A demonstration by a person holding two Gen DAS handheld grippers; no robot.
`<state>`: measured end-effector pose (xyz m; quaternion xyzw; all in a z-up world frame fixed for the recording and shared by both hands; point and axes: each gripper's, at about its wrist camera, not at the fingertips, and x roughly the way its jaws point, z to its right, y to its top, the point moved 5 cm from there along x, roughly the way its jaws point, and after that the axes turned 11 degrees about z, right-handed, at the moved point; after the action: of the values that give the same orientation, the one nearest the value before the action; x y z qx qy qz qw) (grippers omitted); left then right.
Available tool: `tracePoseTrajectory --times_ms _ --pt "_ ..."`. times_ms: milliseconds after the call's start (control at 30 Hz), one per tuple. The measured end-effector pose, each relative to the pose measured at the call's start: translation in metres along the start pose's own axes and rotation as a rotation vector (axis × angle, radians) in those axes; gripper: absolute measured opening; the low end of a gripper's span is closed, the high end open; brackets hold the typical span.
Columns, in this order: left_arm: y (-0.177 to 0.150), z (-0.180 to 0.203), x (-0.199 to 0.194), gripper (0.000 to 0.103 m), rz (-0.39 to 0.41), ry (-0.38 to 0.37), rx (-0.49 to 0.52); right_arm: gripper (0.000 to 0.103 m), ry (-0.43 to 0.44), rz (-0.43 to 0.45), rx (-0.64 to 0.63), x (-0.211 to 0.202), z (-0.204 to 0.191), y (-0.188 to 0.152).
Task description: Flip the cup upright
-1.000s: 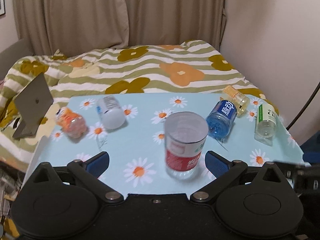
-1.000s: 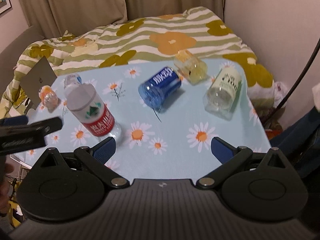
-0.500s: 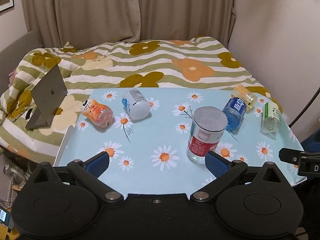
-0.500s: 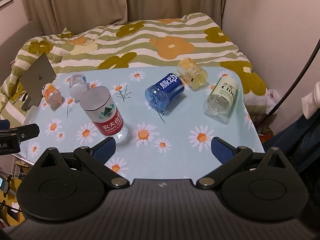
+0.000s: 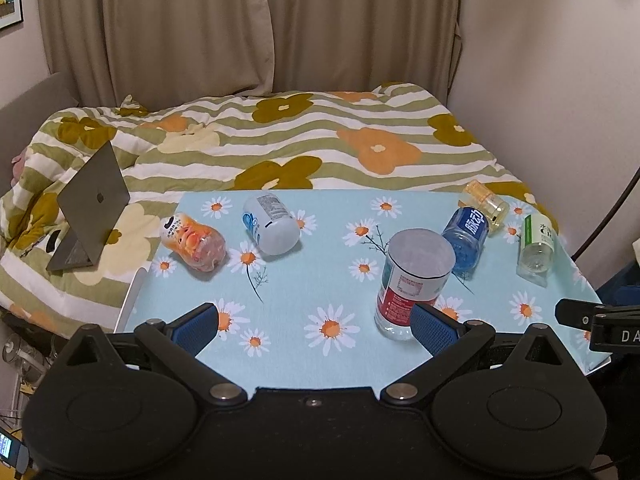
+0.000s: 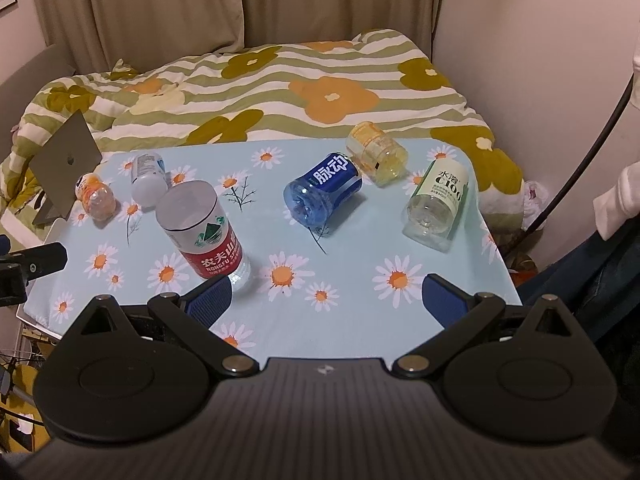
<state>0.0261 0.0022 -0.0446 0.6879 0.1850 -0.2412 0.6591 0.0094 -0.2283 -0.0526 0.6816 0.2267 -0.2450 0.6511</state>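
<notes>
A clear cup with a red label (image 5: 412,276) (image 6: 204,232) stands upright on the daisy-print table (image 5: 304,280), open end up. Other cups lie on their sides: blue (image 5: 466,236) (image 6: 324,190), yellow (image 5: 486,206) (image 6: 376,152), green-and-white (image 5: 538,246) (image 6: 438,202), white (image 5: 270,224) (image 6: 148,178) and orange (image 5: 194,242) (image 6: 94,196). My left gripper (image 5: 316,326) is open and empty over the table's near edge, left of the red-label cup. My right gripper (image 6: 326,300) is open and empty at the near edge, right of that cup.
A bed with a flowered striped quilt (image 5: 280,140) lies behind the table. An open grey laptop (image 5: 94,204) stands on the bed at left. A wall (image 5: 560,80) and a black cable (image 6: 592,152) are to the right.
Both grippers have pulled back and up from the table, so more of it shows. The red-label cup stays upright where it stood. Both grippers stay open.
</notes>
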Motion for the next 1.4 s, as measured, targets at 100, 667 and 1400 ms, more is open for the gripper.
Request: tracePoseTrajectory --times_ms 100,667,1400 --pt "0.0013 0.0009 0.0006 0.103 0.011 0.013 0.022 0.103 -0.001 0.003 0.003 0.0005 0.0005 0.0003" --pt "0.0042 0.0076 0.0069 0.103 0.023 0.027 0.055 0.103 -0.001 0.006 0.009 0.0035 0.0020 0.0027" --pt "0.0032 0.0022 0.0041 0.103 0.031 0.047 0.045 0.103 0.004 0.008 0.007 0.0056 0.0013 0.0030"
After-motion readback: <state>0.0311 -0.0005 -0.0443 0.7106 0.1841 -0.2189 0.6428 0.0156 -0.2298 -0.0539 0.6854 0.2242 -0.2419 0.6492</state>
